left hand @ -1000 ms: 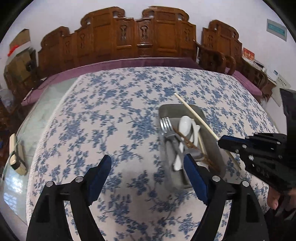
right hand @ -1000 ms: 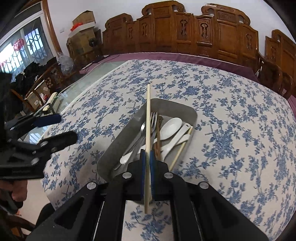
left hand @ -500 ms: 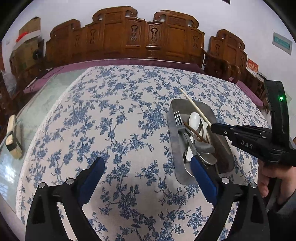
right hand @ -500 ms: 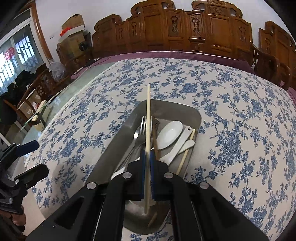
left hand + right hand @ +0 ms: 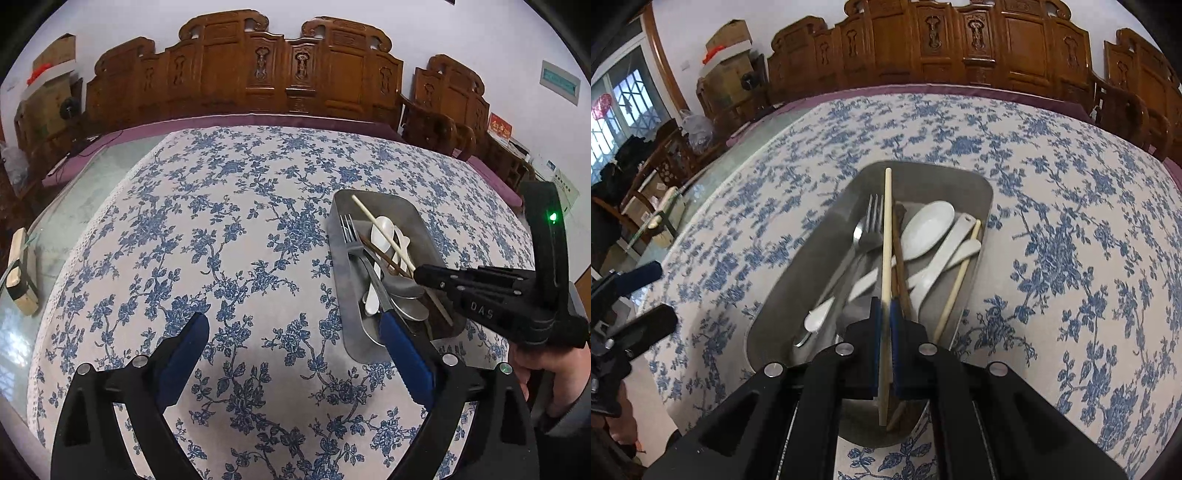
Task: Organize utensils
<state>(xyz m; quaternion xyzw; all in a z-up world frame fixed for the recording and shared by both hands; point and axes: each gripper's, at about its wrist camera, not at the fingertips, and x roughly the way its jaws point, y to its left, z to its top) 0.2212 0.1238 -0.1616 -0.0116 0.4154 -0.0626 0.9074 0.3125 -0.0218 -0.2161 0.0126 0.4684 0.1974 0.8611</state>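
On the blue-flowered tablecloth [image 5: 1052,184] the metal tray [image 5: 934,177] already holds a fork [image 5: 866,232], white spoons and chopsticks. The right gripper [image 5: 885,332] is clamped on a pale chopstick [image 5: 886,236] over the tray (long end forward), so a careless release could tip it over the rim. The left gripper [image 5: 291,350] stands wide apart with nothing in it, beside the tray, and could nudge it.

Right gripper [image 5: 885,321] clamped on a pale chopstick [image 5: 886,236] over the metal tray [image 5: 809,266]

The blue pads were pinched tight on that chopstick, which ran straight up the frame above the tray's contents: a fork [image 5: 866,232], two dark wooden chopsticks [image 5: 899,254], a few white ceramic spoons [image 5: 929,229], and a second pale chopstick [image 5: 956,284] lying along the tray's right wall. The tray sat on a blue floral tablecloth [image 5: 1071,229]. The left gripper [image 5: 635,295] poked in at the left edge, jaws apart, nothing between them. Carved wooden chairs [image 5: 960,44] lined the back.
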